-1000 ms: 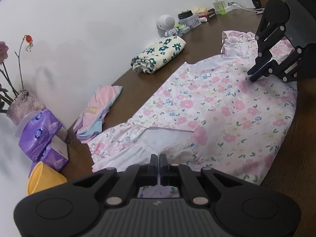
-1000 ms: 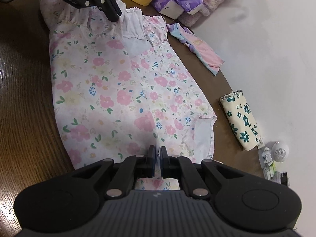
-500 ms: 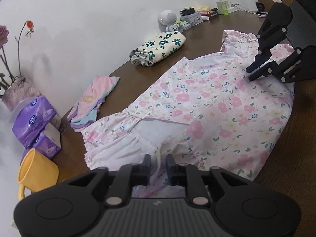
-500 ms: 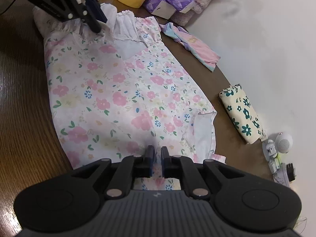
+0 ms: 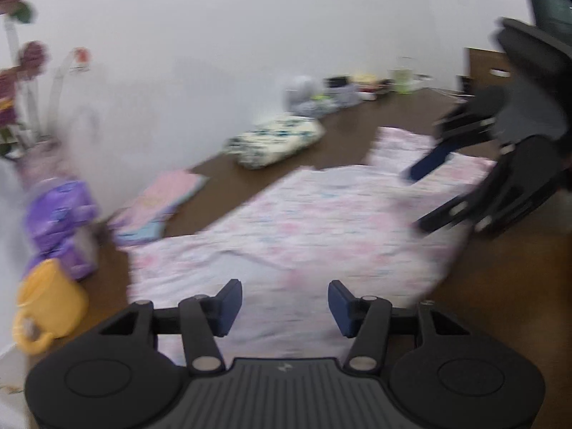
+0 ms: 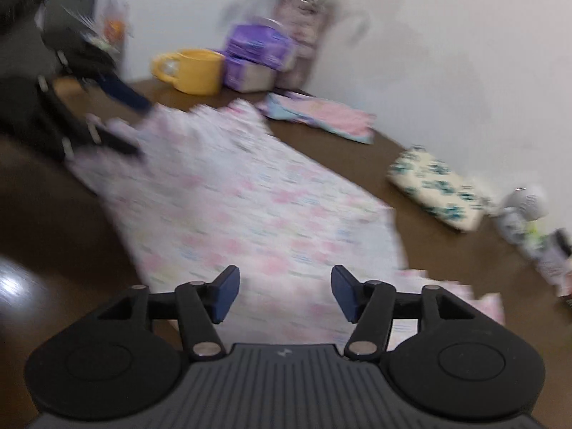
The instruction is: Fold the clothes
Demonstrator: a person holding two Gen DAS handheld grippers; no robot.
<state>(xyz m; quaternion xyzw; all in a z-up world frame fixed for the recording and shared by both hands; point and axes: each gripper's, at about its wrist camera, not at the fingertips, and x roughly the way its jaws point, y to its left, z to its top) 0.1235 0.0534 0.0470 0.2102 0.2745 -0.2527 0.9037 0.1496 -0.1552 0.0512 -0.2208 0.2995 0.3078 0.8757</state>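
Now both sets of jaws have just been opening, nothing between them; the dress [image 5: 321, 221] lies folded lengthwise on the counter [image 6: 53, 214] ahead, crosswise folds remaining.

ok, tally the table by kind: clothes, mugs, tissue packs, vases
Clothes: 3: floral dress, pink garment, folded cream floral piece
Mugs: 1: yellow mug
Tissue packs: 2: purple tissue packs
Vases: 1: vase
Total: 7
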